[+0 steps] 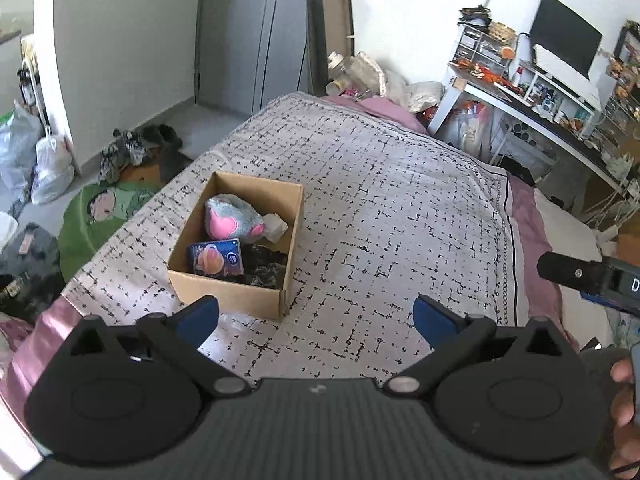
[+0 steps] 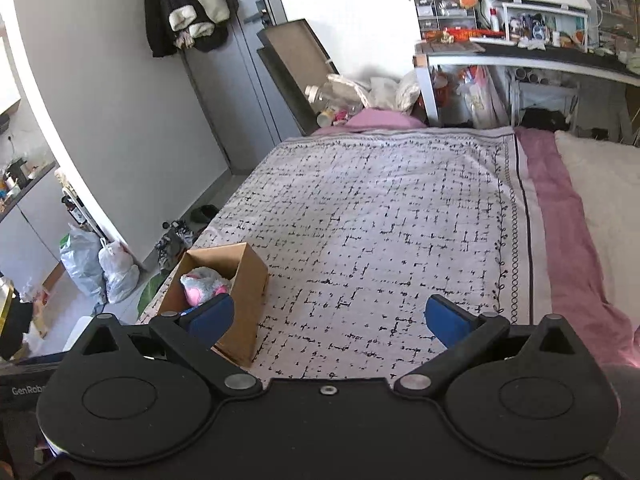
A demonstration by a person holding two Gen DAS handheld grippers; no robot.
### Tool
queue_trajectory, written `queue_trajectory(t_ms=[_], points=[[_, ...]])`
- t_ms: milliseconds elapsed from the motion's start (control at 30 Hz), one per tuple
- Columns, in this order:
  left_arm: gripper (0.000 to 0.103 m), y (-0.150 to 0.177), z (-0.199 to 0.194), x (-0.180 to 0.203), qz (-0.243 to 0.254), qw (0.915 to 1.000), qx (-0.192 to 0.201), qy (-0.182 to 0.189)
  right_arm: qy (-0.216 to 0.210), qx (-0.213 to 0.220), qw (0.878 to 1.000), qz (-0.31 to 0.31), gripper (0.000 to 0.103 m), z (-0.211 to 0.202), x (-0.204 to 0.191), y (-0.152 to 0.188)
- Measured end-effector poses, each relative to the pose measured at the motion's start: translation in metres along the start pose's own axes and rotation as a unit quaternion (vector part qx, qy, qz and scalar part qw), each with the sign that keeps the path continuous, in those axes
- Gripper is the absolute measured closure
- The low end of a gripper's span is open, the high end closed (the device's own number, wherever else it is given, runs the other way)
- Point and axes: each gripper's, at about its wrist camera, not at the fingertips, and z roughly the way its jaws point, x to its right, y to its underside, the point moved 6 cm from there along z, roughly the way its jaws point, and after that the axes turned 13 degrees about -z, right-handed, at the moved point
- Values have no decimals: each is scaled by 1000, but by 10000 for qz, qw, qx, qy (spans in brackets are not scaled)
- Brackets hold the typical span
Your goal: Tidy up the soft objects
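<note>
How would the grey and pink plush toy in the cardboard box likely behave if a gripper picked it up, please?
The grey and pink plush toy looks fluffy, so it probably squashes and sags. It seems light. Lying loose in the cardboard box, it should lift freely.

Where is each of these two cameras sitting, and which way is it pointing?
Left wrist: sits on the left gripper, looking forward and down over the patterned bedspread at the cardboard box; its own open jaws show, plus the right gripper's tip and a bit of hand.
Right wrist: sits on the right gripper, looking along the bed toward the desk; its open jaws show.
Shared: bedspread, box, the grey-and-pink plush toy inside it, and the desk.
</note>
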Motion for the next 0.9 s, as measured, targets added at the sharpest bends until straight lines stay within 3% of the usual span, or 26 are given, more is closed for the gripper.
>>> queue_trajectory(t_ms=[167,400,900], points=[[1,7,-14,5,65,9998,162,89,-20,156,9996,-247,0,-15,0,4],[1,12,-29,13,191,9990,385,144,-28,34,9989,-475,0,-25,-5,17],[1,23,-38,26,373,9975,377,460,537,-16,9969,-575,0,-42,1,39]])
